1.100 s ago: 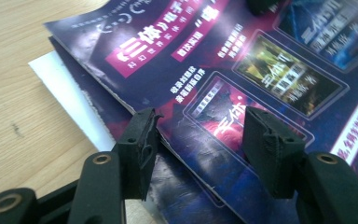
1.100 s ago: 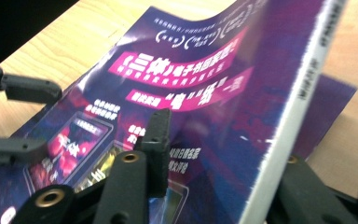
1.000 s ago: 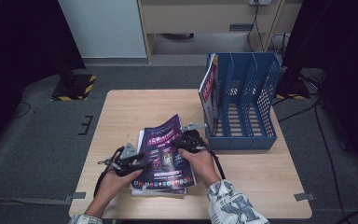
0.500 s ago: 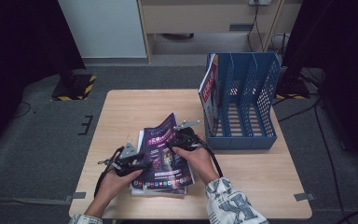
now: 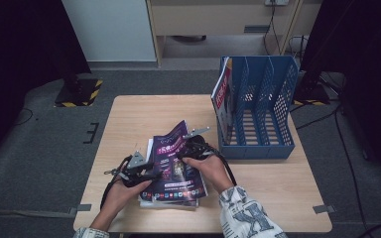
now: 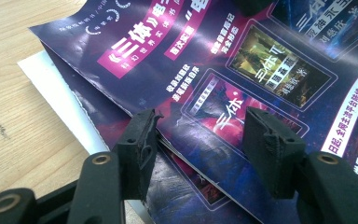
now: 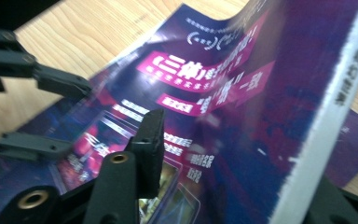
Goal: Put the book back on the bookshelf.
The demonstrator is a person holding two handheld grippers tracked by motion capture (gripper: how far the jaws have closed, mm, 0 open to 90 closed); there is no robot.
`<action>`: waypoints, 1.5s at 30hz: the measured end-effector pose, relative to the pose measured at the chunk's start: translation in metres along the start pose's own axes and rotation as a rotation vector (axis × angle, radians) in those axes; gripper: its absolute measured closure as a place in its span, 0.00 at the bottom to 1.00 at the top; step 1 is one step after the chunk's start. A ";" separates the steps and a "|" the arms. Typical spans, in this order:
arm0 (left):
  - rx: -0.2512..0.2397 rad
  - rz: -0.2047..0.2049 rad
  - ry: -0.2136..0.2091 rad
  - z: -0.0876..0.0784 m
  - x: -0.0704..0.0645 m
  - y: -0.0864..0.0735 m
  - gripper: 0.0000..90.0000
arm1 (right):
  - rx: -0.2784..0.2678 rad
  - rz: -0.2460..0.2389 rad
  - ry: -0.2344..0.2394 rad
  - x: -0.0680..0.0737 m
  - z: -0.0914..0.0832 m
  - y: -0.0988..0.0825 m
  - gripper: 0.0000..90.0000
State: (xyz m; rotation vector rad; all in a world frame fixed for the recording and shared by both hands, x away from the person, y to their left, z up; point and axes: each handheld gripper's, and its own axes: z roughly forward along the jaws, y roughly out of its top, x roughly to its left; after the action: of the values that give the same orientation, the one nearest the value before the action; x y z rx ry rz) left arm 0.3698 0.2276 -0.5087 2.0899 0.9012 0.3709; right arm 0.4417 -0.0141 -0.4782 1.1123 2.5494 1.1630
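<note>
Both forearms come in from the bottom edge, the right one in a patterned sleeve. The black two-jaw left gripper point(image 5: 146, 173) has its jaws parted. The black two-jaw right gripper point(image 5: 186, 151) has just been closing its jaws.

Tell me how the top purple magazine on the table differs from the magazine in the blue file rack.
The purple magazine lies on a stack on the table, its right edge lifted; the rack magazine stands upright in the blue file rack. One cover is purple, the other red and white. Grippers work the purple one; the other stands untouched.
</note>
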 end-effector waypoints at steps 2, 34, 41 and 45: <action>-0.001 0.001 0.001 0.000 0.000 0.000 0.49 | -0.005 -0.001 -0.021 -0.001 0.001 -0.001 0.74; -0.018 -0.065 -0.028 0.003 0.005 0.000 0.30 | -0.223 -0.101 -0.020 0.021 -0.030 0.015 0.89; -0.051 -0.074 -0.062 0.002 0.004 0.002 0.27 | -0.281 -0.125 -0.013 0.025 -0.039 0.020 0.90; -0.062 -0.104 -0.056 0.002 0.008 0.002 0.23 | -0.329 -0.144 -0.005 0.029 -0.048 0.024 0.90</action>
State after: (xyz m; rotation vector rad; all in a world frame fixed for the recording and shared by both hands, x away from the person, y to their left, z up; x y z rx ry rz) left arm 0.3773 0.2311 -0.5088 1.9783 0.9491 0.2805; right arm 0.4164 -0.0135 -0.4226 0.8388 2.2769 1.4669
